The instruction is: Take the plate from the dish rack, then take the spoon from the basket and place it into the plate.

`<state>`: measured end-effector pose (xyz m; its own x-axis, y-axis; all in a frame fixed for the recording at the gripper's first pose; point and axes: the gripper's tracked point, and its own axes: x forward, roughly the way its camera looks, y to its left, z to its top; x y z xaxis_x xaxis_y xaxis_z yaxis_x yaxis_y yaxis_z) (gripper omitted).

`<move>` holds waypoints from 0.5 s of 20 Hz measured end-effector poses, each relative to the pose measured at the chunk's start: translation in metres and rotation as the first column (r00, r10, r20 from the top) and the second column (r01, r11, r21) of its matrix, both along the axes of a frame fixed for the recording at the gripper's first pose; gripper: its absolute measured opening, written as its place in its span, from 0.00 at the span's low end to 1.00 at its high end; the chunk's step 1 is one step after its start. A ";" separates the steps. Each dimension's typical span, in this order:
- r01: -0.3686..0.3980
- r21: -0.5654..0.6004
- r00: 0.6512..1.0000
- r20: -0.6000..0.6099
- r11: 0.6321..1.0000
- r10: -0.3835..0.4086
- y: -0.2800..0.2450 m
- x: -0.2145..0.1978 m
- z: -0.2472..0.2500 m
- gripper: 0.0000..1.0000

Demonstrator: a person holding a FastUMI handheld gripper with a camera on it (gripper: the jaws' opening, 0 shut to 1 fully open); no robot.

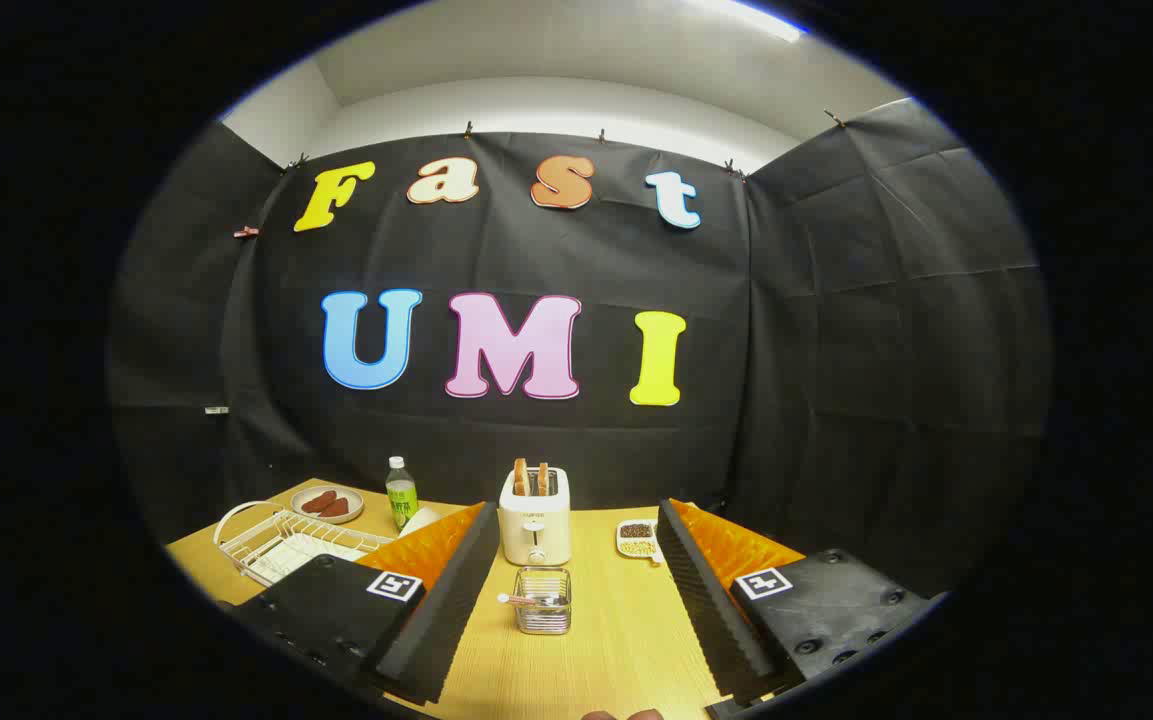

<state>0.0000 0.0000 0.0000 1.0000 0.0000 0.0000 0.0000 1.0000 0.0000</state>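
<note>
Jaws wide (basket (pixel 543 600) between)

My claw's (pixel 576 590) left finger covers the near corner of the dish rack (pixel 281 540), so I cannot tell whether a plate sits inside. The spoon (pixel 526 600) in the basket (pixel 543 602) is too small to make out clearly.
</note>
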 end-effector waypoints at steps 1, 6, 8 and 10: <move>-0.001 0.002 1.000 -0.001 1.000 0.001 0.001 0.000 -0.001 0.97; -0.007 0.014 1.000 0.006 1.000 0.007 0.007 -0.002 0.002 0.98; -0.015 0.006 1.000 0.007 1.000 0.015 0.010 -0.004 0.002 0.98; -0.019 -0.001 1.000 0.000 1.000 0.019 0.012 -0.006 0.000 0.98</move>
<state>-0.0061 0.0116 0.0000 0.9998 0.0186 -0.0004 -0.0186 0.9998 -0.0005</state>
